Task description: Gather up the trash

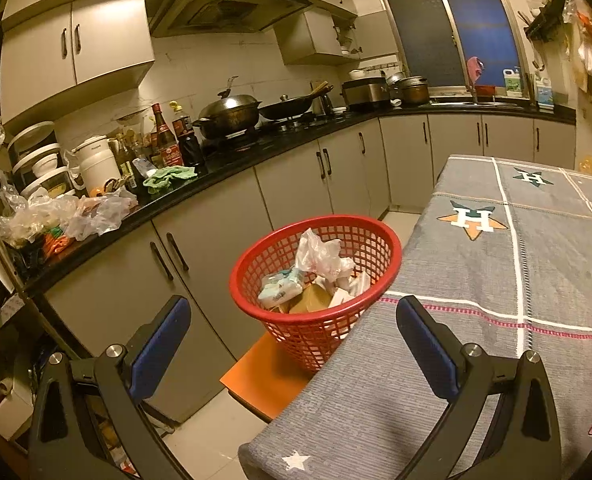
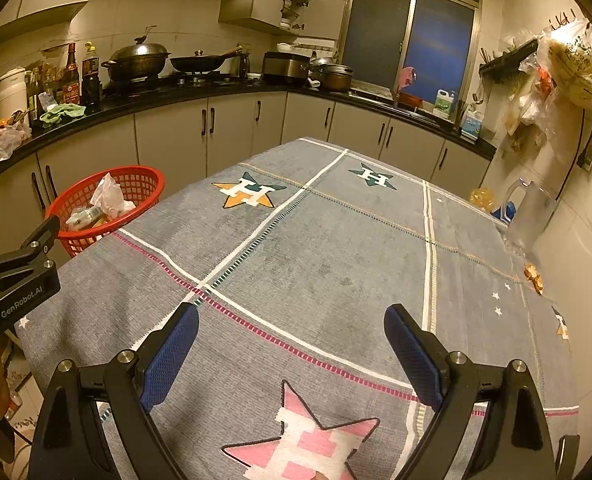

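A red mesh basket point(image 1: 379, 240) stands on an orange stool point(image 1: 256, 384) at the table's left edge. It holds a crumpled plastic bag point(image 1: 319, 254), a tissue pack point(image 1: 280, 290) and cardboard pieces. It also shows in the right wrist view point(image 2: 144, 178). My left gripper point(image 1: 292, 316) is open and empty, just short of the basket. My right gripper point(image 2: 292, 322) is open and empty above the grey star-patterned tablecloth point(image 2: 315, 256). The left gripper's body point(image 2: 12, 276) shows at the left of the right wrist view.
A clear plastic jug point(image 2: 529, 216) and small orange scraps point(image 2: 534, 274) sit at the table's right edge by the wall. A black counter point(image 1: 224, 160) with pots, bottles, a green cloth and plastic bags point(image 1: 56, 216) runs behind. Bags hang on the right wall point(image 2: 567, 68).
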